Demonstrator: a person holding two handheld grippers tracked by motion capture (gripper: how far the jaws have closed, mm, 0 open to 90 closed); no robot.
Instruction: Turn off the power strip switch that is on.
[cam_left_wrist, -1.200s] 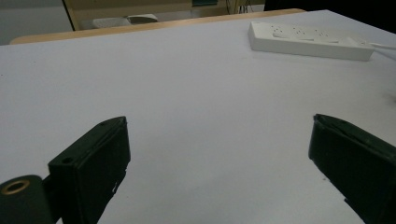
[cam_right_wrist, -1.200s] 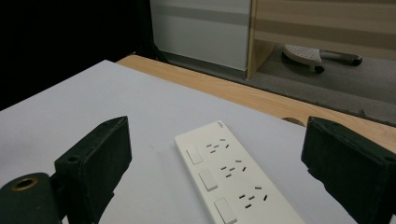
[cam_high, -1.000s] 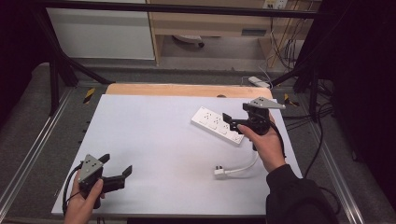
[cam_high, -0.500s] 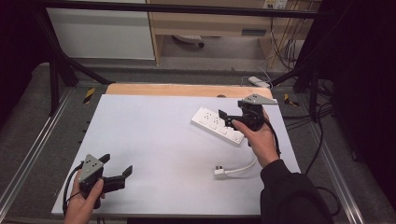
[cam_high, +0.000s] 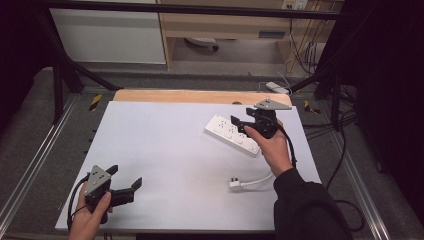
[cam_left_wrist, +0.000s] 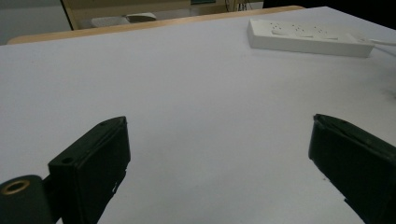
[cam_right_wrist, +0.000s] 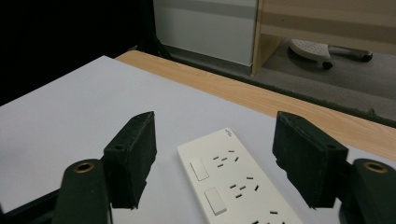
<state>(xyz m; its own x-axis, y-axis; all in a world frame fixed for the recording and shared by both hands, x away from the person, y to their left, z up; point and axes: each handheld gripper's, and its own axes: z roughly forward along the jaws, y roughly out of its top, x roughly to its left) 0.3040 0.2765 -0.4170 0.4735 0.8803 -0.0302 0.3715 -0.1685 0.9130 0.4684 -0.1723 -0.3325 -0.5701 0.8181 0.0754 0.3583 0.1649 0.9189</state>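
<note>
- The white power strip (cam_high: 232, 134) lies flat at the far right of the table (cam_high: 165, 150), its cable running back to a plug (cam_high: 235, 184) nearer the person.
- The right tool (cam_right_wrist: 212, 156) straddles the strip's end, jaws just been closing, the strip between them but pads not yet touching it — centre them over the casing's long sides and squeeze evenly, or it may twist.
- The left tool (cam_high: 126, 184) waits wide open and empty, well apart at the near left.
- The right gripper view reveals switches and socket slots; the high view shows the plug.
</note>
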